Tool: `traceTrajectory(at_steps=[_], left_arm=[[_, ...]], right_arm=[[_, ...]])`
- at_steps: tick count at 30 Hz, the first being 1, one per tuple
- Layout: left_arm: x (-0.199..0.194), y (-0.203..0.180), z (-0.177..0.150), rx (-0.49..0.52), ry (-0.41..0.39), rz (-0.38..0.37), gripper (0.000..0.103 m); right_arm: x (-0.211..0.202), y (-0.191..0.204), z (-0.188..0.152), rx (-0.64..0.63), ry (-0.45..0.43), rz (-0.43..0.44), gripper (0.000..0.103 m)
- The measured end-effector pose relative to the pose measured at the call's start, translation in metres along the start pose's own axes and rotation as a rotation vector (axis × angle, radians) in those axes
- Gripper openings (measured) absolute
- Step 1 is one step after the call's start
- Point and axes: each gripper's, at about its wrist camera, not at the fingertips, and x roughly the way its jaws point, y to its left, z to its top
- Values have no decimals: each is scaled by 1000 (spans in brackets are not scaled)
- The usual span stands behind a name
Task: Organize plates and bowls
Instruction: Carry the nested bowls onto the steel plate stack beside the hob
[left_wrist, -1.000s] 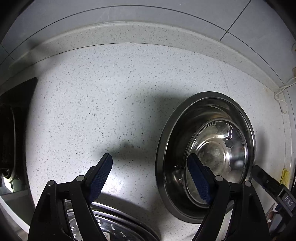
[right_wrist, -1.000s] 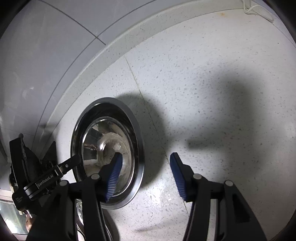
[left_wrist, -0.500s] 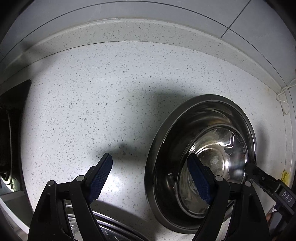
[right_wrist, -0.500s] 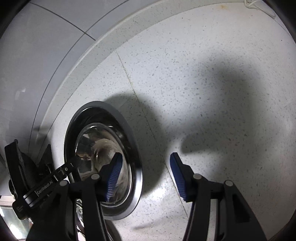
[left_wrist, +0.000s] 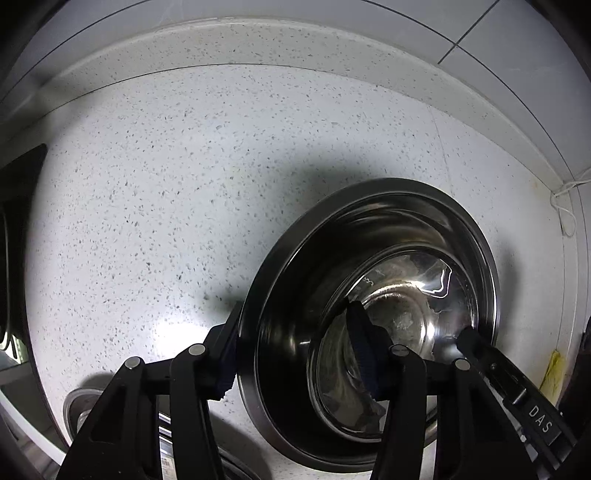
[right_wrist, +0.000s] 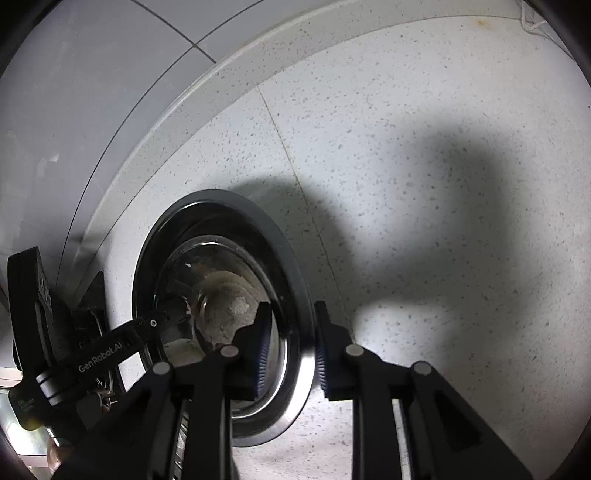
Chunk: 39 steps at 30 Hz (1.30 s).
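Note:
A shiny steel bowl (left_wrist: 369, 325) stands on the speckled white counter (left_wrist: 184, 184). My left gripper (left_wrist: 295, 354) straddles its left rim, one blue-padded finger outside and one inside, closed on the wall. My right gripper (right_wrist: 288, 350) straddles the bowl's (right_wrist: 221, 288) right rim the same way, one finger inside and one outside. Each gripper shows in the other's view: the right one at the bowl's right edge in the left wrist view (left_wrist: 517, 391), the left one at the left in the right wrist view (right_wrist: 92, 354).
Another steel dish (left_wrist: 85, 406) lies at the counter's near left edge below my left gripper. A raised backsplash ledge (left_wrist: 258, 40) and a tiled wall (right_wrist: 92, 74) run behind. A white cord (left_wrist: 565, 206) lies at the far right. A dark opening (left_wrist: 14, 221) is at the left.
Both grippers moved in onto the bowl's opposite rims and narrowed from wide open until they clamp the wall. The bowl now sits closer in both views.

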Motion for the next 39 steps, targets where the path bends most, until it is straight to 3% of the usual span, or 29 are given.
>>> traceTrajectory(at_steps=[10, 21, 33, 39], left_arm=[[-30, 0, -32, -27, -45, 14, 36], [-34, 22, -60, -30, 2, -108, 33], [-43, 17, -85, 35, 37, -147, 31], [-61, 29, -87, 48, 17, -167, 31]], right_arm=[[-17, -4, -21, -16, -7, 15, 17], [-37, -3, -65, 26, -70, -48, 16], [-63, -14, -95, 80, -133, -56, 15], [-79, 5, -104, 38, -161, -48, 15]])
